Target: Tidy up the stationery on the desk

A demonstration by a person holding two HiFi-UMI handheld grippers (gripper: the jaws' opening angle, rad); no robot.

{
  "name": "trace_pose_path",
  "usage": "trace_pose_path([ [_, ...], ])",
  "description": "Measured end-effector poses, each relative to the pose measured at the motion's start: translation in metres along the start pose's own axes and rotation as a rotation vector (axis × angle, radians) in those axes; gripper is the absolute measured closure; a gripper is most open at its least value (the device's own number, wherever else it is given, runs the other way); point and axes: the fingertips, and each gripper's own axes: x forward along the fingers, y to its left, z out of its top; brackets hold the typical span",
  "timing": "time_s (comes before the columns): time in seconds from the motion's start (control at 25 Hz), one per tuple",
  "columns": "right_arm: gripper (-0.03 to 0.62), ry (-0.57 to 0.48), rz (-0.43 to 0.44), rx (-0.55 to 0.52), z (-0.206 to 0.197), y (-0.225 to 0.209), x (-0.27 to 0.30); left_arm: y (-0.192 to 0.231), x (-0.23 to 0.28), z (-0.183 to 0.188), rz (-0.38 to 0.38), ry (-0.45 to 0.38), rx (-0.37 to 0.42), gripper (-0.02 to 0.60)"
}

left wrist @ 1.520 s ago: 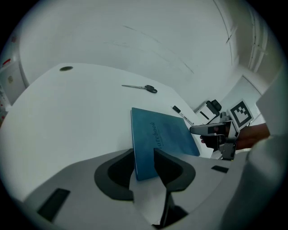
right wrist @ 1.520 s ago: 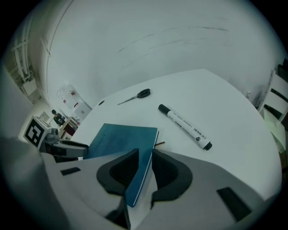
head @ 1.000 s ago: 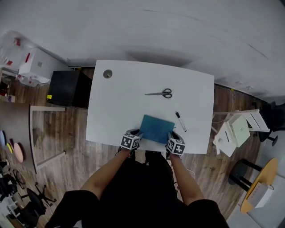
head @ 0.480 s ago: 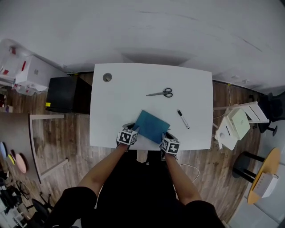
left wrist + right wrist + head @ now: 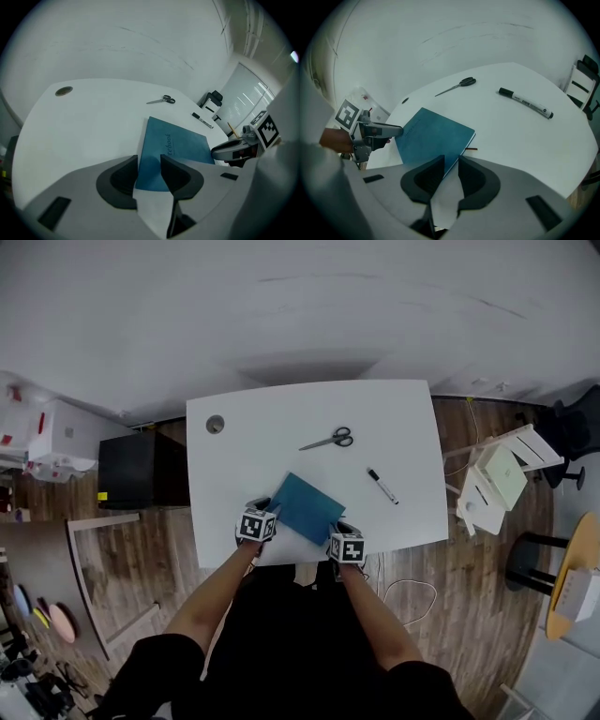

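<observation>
The notebook is lying flat near the front edge of the desk, about midway along it and turned cornerwise, its teal cover facing up. A thin ribbon is poking out from its edge on the desk's right-hand side.

The left gripper is sitting at the notebook's corner toward the desk's left. Its jaws are standing a little apart, with that corner lying in the gap. The right gripper is sitting at the corner nearest the desk's front edge. Its jaws are also slightly parted, with the notebook's edge running in between them. Neither pair is pressing together.

Scissors are lying closed toward the middle of the desk, farther back. A marker is lying capped toward the desk's right side. A round grommet is sitting at the desk's back left corner.

Off the desk's left side a black cabinet is standing on the wood floor. A white chair is standing off the desk's right side.
</observation>
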Motion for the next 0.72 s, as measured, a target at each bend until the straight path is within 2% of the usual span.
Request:
trace_pose_path([
  [0.2, 0.497, -0.040, -0.022, -0.100, 0.032, -0.022, -0.010, 0.003, -0.016, -0.005, 0.026, -0.052, -0.120, 0.437],
  [0.36, 0.497, -0.004, 0.009, -0.266, 0.058, -0.025, -0.001, -0.007, -0.029, -0.017, 0.039, -0.081, -0.225, 0.437],
  [0.52, 0.497, 0.036, 0.085, -0.390, 0.080, -0.015, 0.015, -0.023, -0.037, -0.028, 0.052, -0.077, -0.300, 0.437],
  [0.72, 0.497, 0.131, 0.181, -0.479, 0.079, -0.001, 0.026, -0.048, -0.030, -0.051, 0.047, -0.051, -0.368, 0.437],
])
